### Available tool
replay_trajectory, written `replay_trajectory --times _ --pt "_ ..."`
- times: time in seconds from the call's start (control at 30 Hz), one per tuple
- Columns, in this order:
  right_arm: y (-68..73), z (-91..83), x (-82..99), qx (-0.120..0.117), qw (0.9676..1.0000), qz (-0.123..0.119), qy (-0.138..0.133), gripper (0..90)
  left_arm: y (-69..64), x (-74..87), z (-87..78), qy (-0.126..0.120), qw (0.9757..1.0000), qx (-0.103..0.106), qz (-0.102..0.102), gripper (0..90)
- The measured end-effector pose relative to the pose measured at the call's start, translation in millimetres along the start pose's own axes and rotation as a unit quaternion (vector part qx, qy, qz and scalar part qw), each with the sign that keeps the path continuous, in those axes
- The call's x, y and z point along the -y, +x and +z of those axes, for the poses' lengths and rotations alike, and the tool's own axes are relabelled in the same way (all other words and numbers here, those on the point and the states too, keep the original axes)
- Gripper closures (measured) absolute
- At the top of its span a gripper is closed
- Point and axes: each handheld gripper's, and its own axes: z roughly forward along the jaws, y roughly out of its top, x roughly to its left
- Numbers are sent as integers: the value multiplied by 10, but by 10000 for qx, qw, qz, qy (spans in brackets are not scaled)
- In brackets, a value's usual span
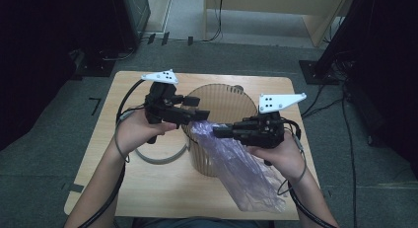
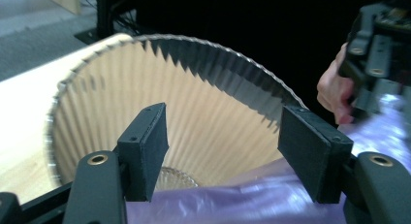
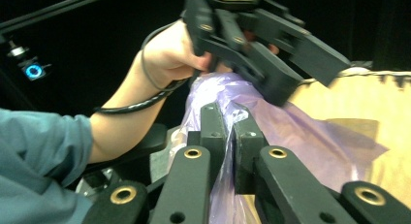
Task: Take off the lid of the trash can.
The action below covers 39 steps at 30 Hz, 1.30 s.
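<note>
**Black grippers, brass pins, white top plates**

Both handheld units are matte black: left gripper (image 1: 199, 113), right gripper (image 1: 219, 133). Brass-coloured pins at the joints, flat rectangular pads, a white three-cornered plate (image 1: 281, 102) with dark dots on top, black cables. Blue-grey sleeve (image 3: 39, 146).

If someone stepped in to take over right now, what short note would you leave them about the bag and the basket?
Right gripper: shut on the purple plastic bag, pinching it near its upper end.
Left gripper: open, jaws above the bag at the ribbed bin's rim, not gripping.
Bin stands on the wooden table; a grey ring lies beside it.
Done: bag's top brought to the rim.
Left: most of the bag hangs outside; probably open it and fit it into the bin.
</note>
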Motion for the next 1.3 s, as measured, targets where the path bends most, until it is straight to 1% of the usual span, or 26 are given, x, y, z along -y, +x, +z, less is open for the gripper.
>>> replay_trajectory --times 0.03,0.1,0.23,0.33,0.5,0.53,0.57,0.6,0.63,0.7,0.73,0.77,0.87,0.93,0.97,1.0,1.03,1.07,1.1,1.2,1.3 --pt "-36 -16 6 130 9999 -8 -16 867 12 -2 -20 -46 10000 -15 12 340" --pt "-52 -23 6 169 9999 -11 -21 866 40 -6 -63 -127 9999 -32 -13 340" --pt "-93 -36 -5 375 9993 -56 7 864 62 -13 -105 -224 9997 -76 -63 339" --pt "-138 -37 -21 528 9985 -88 78 864 63 -12 -125 -228 9997 -111 -45 339" --pt "-252 -54 -113 635 9980 -30 65 864 50 -16 -149 -247 9995 -184 -58 339" --pt "-276 -61 -139 680 9977 -50 63 864 52 -18 -152 -236 9995 -190 -65 338" --pt "-327 -80 -179 785 9969 -33 37 865 56 -20 -154 -236 9995 -196 -72 339" --pt "-327 -80 -179 785 9969 -33 37 865 62 -26 -149 -259 9994 -201 -98 339" --pt "-349 -93 -194 850 9964 -30 13 865 68 -30 -138 -252 9994 -194 -134 338" --pt "-392 -116 -212 963 9953 2 -111 865 71 -22 -111 -240 9995 -169 -119 338" --pt "-412 -124 -218 980 9951 37 -132 865 74 -16 -101 -204 9996 -162 -105 338" --pt "-423 -129 -224 1007 9949 48 -106 865 74 -6 -93 -201 9996 -148 -108 338" --pt "-430 -141 -203 1098 9939 -40 -61 844 90 15 -95 -201 9996 -158 -84 338" --pt "-443 -136 -184 1169 9931 -53 -12 816 97 18 -100 -260 9995 -157 -124 338" --pt "-455 -132 -175 1194 9928 -56 24 786 97 20 -104 -302 9994 -142 -102 338" --pt "-472 -125 -161 1219 9925 -48 65 726 88 22 -105 -320 9994 -144 -75 338" --pt "-489 -114 -143 1247 9921 -14 98 629 79 25 -106 -326 9993 -153 -49 338" --pt "-498 -107 -132 1274 9918 18 114 562 70 28 -107 -341 9993 -154 -6 338" --pt "-505 -99 -119 1333 9910 61 109 518 65 29 -106 -341 9993 -151 16 338" --pt "-515 -115 -89 1389 9903 102 21 426 53 41 -82 -297 9995 -125 46 336" --pt "-523 -182 -79 1462 9892 96 -40 395 69 70 -34 -236 9997 -106 52 330"
